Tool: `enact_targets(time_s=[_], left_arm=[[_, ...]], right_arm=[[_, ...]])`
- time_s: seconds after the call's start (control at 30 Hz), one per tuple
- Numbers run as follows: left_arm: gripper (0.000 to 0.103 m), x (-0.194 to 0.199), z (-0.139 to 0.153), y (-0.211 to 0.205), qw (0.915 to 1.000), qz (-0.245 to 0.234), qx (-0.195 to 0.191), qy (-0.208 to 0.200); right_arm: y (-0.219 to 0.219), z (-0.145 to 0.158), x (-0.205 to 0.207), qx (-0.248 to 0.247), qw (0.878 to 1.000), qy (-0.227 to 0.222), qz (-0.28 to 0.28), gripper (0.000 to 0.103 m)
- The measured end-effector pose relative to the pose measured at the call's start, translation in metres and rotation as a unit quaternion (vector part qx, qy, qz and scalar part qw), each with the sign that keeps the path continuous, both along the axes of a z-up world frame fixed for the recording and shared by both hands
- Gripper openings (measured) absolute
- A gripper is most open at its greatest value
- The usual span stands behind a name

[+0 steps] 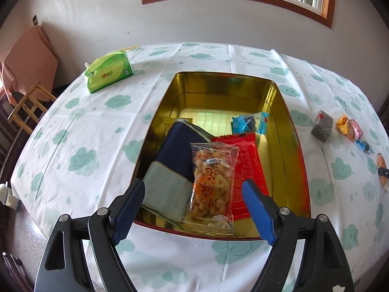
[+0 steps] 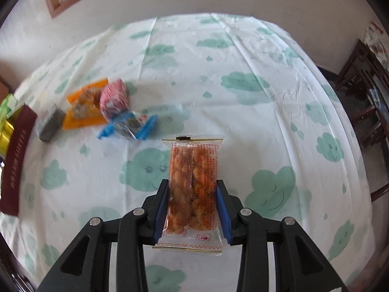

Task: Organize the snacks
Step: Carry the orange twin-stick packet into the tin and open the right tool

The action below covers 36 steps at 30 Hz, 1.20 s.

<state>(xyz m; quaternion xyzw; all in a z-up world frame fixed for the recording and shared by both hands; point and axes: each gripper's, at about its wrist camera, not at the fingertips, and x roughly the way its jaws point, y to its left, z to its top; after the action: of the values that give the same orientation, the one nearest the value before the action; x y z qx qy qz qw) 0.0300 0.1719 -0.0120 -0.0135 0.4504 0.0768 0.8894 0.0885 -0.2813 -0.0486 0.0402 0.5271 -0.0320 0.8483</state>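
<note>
A clear peanut packet [image 1: 211,182] lies in the gold tin [image 1: 289,131] on the other snacks, and the left gripper [image 1: 194,211] is held over it with its fingers spread wide and nothing between them. A second clear packet [image 2: 192,189] is pinched by the right gripper [image 2: 192,209] over the table [image 2: 243,48]. A carry to the tin is judged to be called for next, with four loose snacks [image 2: 97,109] left beside it.

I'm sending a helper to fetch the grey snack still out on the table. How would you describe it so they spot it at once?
Start from the gold tin on the cloud-print tablecloth; a row of loose snacks lies just outside it. The grey speckled packet is the one nearest the tin, beside the orange packet. It is the only dull, blocky one; its neighbours are orange, pink and blue.
</note>
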Motion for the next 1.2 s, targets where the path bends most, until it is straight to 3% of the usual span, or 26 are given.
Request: enact_targets(time_s=[0.23, 0.57, 0.8, 1.2], left_arm=[[0.085, -0.007, 0.003, 0.016, 0.9996, 0.019, -0.018, -0.012], [0.088, -0.022, 0.011, 0.05, 0.9966, 0.071, -0.033, -0.028], [0.088, -0.036, 0.01, 0.082, 0.9924, 0.116, -0.034, -0.027], [0.088, -0.05, 0.005, 0.108, 0.9878, 0.147, -0.048, -0.019]], right_arm=[[0.056, 0.036, -0.009, 0.042, 0.997, -0.057, 0.031, 0.037], [0.198, 0.055, -0.018, 0.138, 0.977, -0.07, 0.144, 0.037], [0.281, 0.064, -0.025, 0.137, 0.963, -0.071, 0.222, 0.037], [0.341, 0.052, -0.017, 0.109, 0.957, -0.052, 0.264, 0.037]])
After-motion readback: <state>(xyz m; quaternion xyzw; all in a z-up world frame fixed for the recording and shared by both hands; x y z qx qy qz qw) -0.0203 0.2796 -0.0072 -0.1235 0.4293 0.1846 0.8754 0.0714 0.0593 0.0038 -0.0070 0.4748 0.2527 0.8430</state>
